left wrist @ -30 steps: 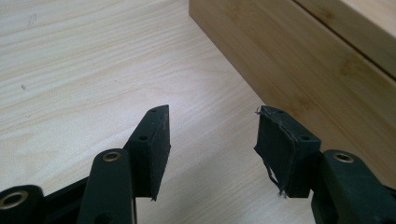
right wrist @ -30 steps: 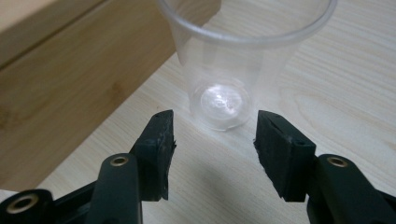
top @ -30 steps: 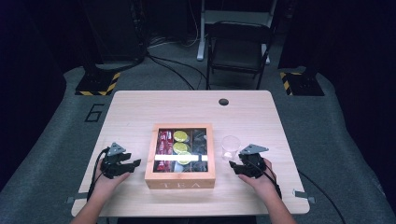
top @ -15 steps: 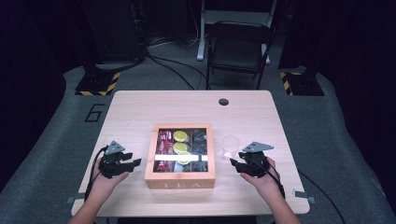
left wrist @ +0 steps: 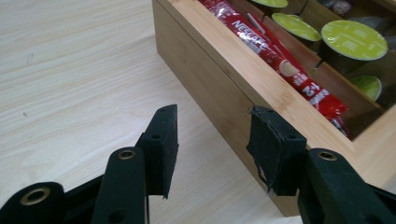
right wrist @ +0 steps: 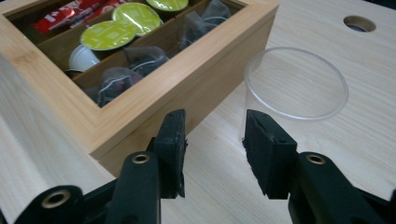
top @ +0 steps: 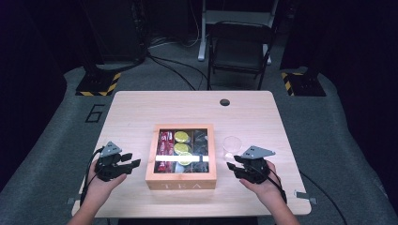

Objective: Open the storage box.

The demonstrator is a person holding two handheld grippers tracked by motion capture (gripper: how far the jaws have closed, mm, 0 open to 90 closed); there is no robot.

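A wooden tea box (top: pixel 180 180) with a glass lid sits at the table's front middle. Under the glass lie red stick packets (left wrist: pixel 280 56), green-topped capsules (right wrist: pixel 108 34) and dark tea bags (right wrist: pixel 116 77). A clear plastic cup (top: pixel 232 145) stands just right of the box, also seen close up as the cup (right wrist: pixel 299 88). My left gripper (top: pixel 133 163) hovers open left of the box; its jaws face the box's side wall (left wrist: pixel 219 98). My right gripper (top: pixel 231 166) stands open right of the box, just in front of the cup. Neither gripper holds anything.
The light wooden table (top: pixel 141 112) has a round cable hole (top: pixel 225 102) at the back. A black chair (top: pixel 240 51) stands behind the table. Cables (top: pixel 173 70) run over the grey floor, and hazard-striped blocks (top: pixel 98 84) sit at both back corners.
The right gripper has shifted slightly toward the box and cup. The left gripper has barely moved.
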